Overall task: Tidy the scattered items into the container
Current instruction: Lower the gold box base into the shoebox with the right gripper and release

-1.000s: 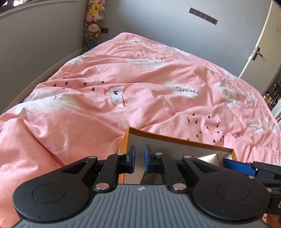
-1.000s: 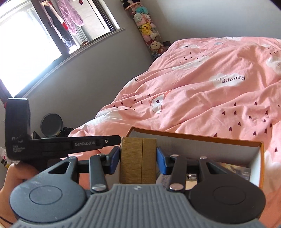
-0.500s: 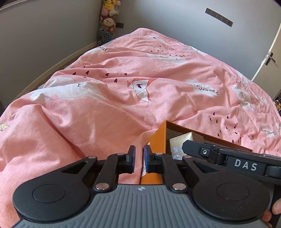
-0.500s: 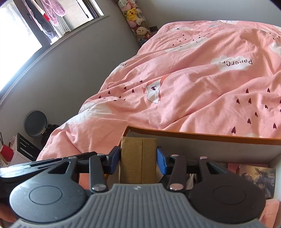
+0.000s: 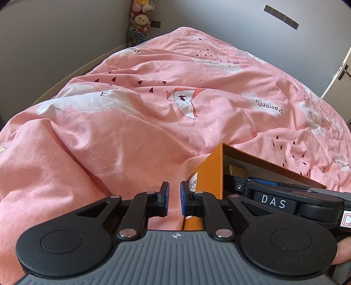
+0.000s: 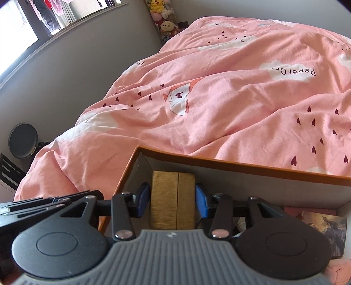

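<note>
right gripper (image 6: 173,200): clamped on a gold box (image 6: 172,200), blue pads flat against its two sides; box upright, seam running down the middle of its face.
gold box location: inside the orange box (image 6: 241,166), at the left end near the corner, just below the rim. Whether it touches the floor of the box: cannot tell, hidden by the gripper body.
left gripper (image 5: 174,198): fingers nearly together, only a narrow slit between the blue pads, nothing in it. Sits outside the orange box (image 5: 210,171), just beside its short left wall; right finger close to the white label on that wall, contact unclear.
orange box: open top, orange outside, pale inside, resting on the pink duvet (image 5: 136,122). Long far wall runs left to right in the right wrist view.
other contents: a picture card (image 6: 324,228) lies flat at the right end of the box, with something pink beside it, too cropped to tell what.
cross view: from the left wrist camera the right tool's body, marked DAS (image 5: 274,201), reaches over the box opening; top of the gold box (image 5: 237,170) shows just behind it.
duvet: rumpled, printed with white clouds, dark hearts and an origami crane.
background: stuffed toys (image 6: 163,15) stacked in the room corner, grey walls, window at upper left of the right wrist view.
</note>
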Motion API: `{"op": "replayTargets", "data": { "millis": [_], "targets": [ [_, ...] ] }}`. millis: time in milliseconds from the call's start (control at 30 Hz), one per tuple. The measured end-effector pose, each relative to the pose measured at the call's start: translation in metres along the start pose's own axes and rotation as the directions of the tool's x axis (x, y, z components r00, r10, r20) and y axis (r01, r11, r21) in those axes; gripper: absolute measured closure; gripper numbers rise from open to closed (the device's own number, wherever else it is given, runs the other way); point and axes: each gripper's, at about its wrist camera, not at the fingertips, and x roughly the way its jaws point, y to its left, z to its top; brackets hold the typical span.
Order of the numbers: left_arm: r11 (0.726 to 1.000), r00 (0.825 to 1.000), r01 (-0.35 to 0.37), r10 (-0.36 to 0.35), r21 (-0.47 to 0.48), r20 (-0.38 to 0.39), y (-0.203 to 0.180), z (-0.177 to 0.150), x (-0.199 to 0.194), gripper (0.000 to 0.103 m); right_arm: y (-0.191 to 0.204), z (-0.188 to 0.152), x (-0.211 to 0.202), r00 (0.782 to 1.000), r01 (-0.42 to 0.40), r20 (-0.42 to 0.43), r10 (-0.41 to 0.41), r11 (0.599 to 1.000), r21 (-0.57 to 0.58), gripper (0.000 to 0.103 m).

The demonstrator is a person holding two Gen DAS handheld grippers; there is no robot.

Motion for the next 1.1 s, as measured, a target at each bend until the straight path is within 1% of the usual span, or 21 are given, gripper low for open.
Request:
{"op": "replayTargets", "data": {
  "millis": [300,533,733,833,1000,1100],
  "targets": [
    [1.000,1.000,0.004,-0.004,0.027,-0.026,-0.010,-0.006,0.004,0.093,0.006,-0.004,0.009,1.000,0.029,-0.010,-0.030,0.999,-0.041,0.055],
    [0.999,1.000,-0.001,0.002,0.052,-0.025,-0.018,-0.005,-0.001,0.093,0.008,0.000,-0.006,1.000,0.028,0.015,-0.027,0.997,-0.073,0.055],
    [0.997,1.000,-0.011,0.011,0.073,0.004,-0.027,-0.004,-0.016,0.093,0.009,-0.002,-0.033,0.999,0.010,0.044,-0.006,0.995,-0.104,0.055],
    [0.996,1.000,-0.007,0.006,0.085,0.022,-0.032,-0.006,-0.028,0.092,0.011,-0.007,-0.052,0.998,0.020,0.068,-0.011,0.990,-0.140,0.055],
    [0.992,0.998,-0.015,0.007,0.127,0.069,-0.044,-0.013,-0.053,0.092,0.009,-0.018,-0.092,0.992,0.013,0.125,0.008,0.986,-0.168,0.055],
    [0.987,0.996,0.001,-0.016,0.163,0.091,-0.052,-0.021,-0.070,0.092,0.005,-0.027,-0.119,0.986,0.004,0.163,0.024,0.985,-0.172,0.055]
  ]
}}
